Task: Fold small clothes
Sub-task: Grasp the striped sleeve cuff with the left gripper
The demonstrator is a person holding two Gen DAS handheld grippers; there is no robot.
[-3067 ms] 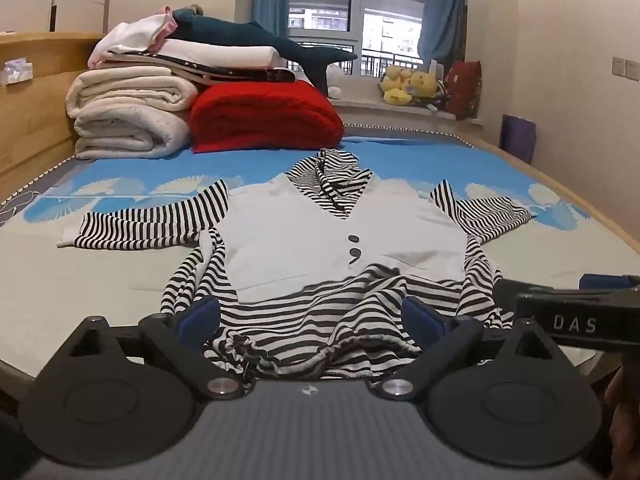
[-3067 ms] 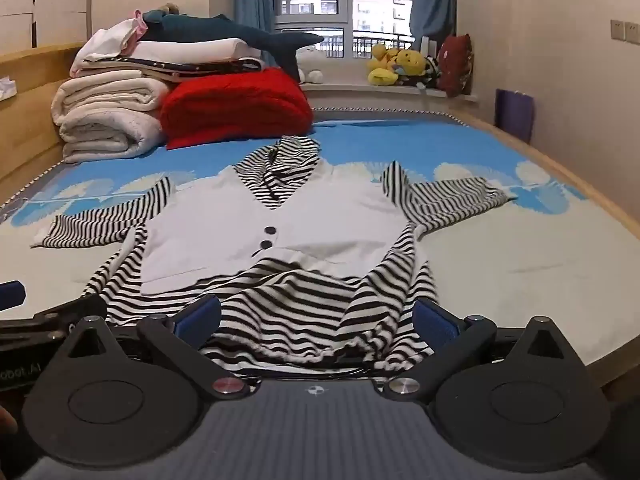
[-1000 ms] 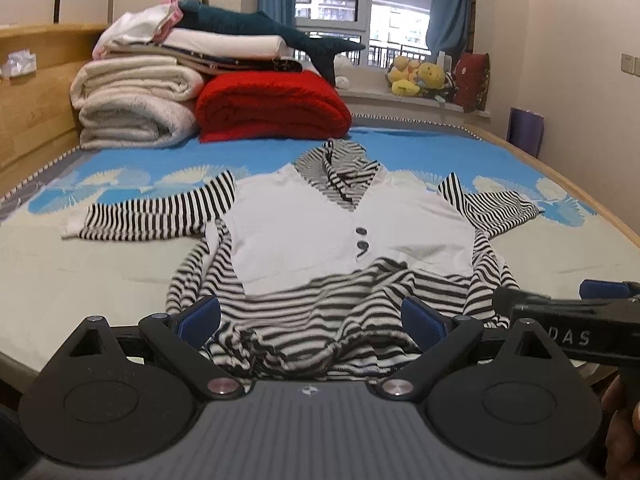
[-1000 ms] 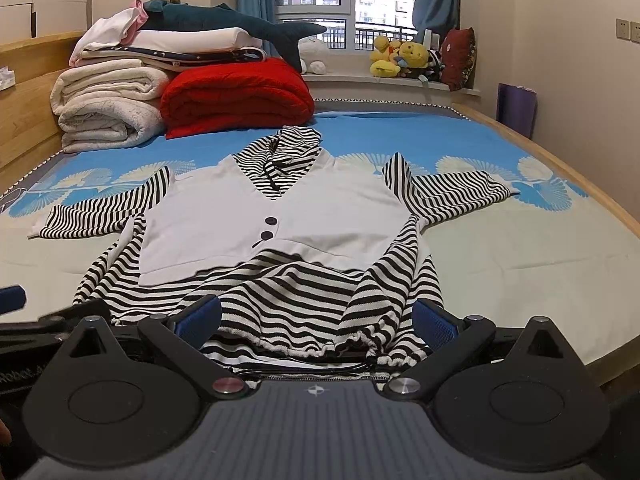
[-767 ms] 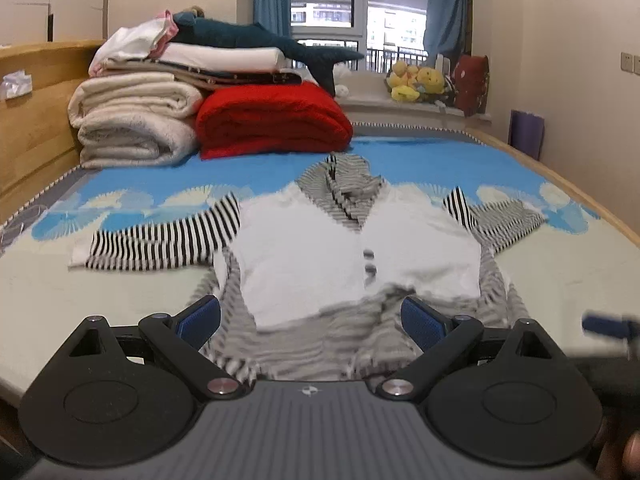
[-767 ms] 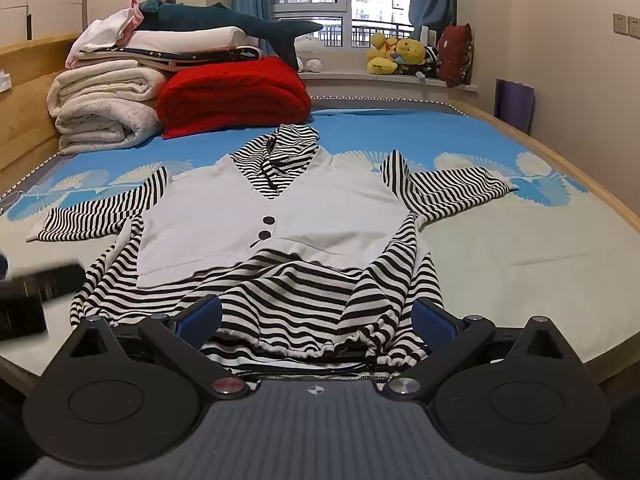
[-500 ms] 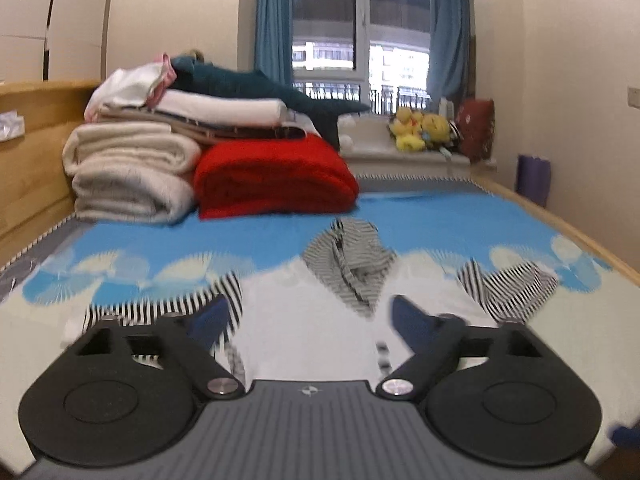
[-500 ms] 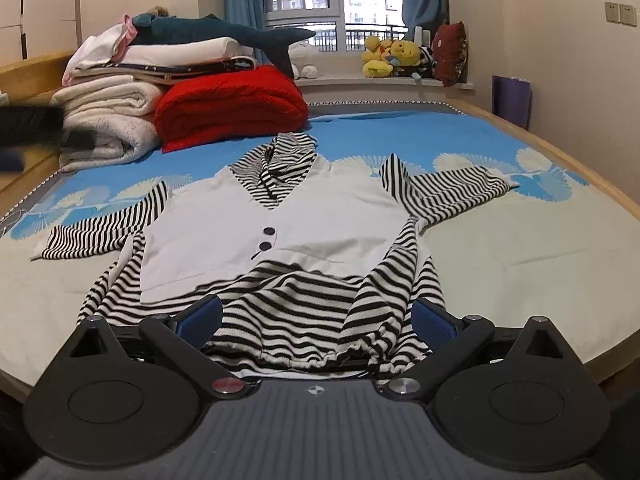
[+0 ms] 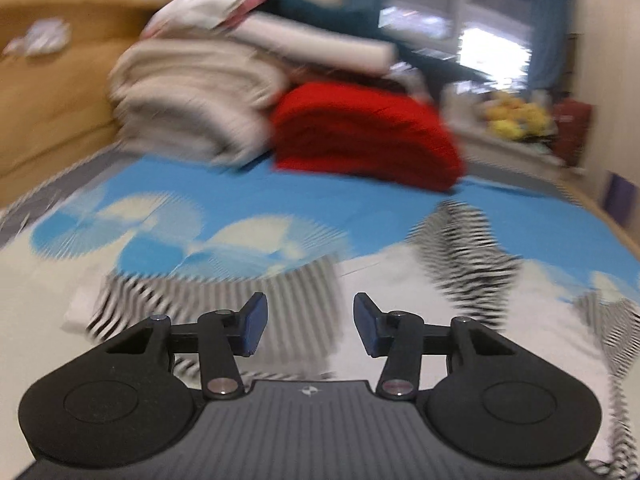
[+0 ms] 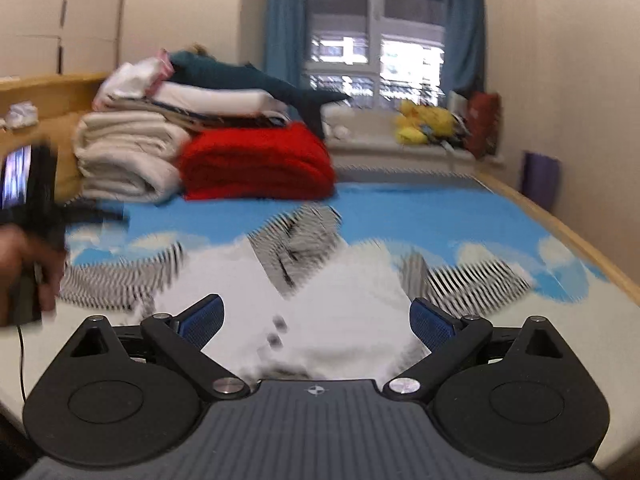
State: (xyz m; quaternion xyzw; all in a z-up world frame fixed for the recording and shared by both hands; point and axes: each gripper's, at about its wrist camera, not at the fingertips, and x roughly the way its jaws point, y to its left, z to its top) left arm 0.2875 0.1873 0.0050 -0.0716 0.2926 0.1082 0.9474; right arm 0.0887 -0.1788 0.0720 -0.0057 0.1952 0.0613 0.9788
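A small hooded top lies flat on the bed, with a white vest front [image 10: 320, 280], black-and-white striped sleeves and a striped hood [image 9: 464, 248]. My left gripper [image 9: 310, 324] hangs over its left striped sleeve [image 9: 288, 300]. Its jaws are closing and stand about half apart, with nothing pressed between the blue pads [image 9: 254, 322]. My right gripper [image 10: 316, 322] is open wide above the vest front near its two buttons [image 10: 276, 330], and holds nothing. The right striped sleeve [image 10: 472, 280] lies spread out to the right. Both views are blurred by motion.
At the head of the bed lie folded cream blankets [image 10: 124, 156], a red blanket [image 10: 256, 164] and a plush shark [image 10: 248, 80]. A wooden bed frame [image 9: 48, 104] runs along the left. A person's hand [image 10: 20, 268] holds the left tool at the left edge.
The left gripper swung forward and left from the hem to the left sleeve, and its jaws narrowed. The right gripper rose and moved forward from the hem to over the vest front.
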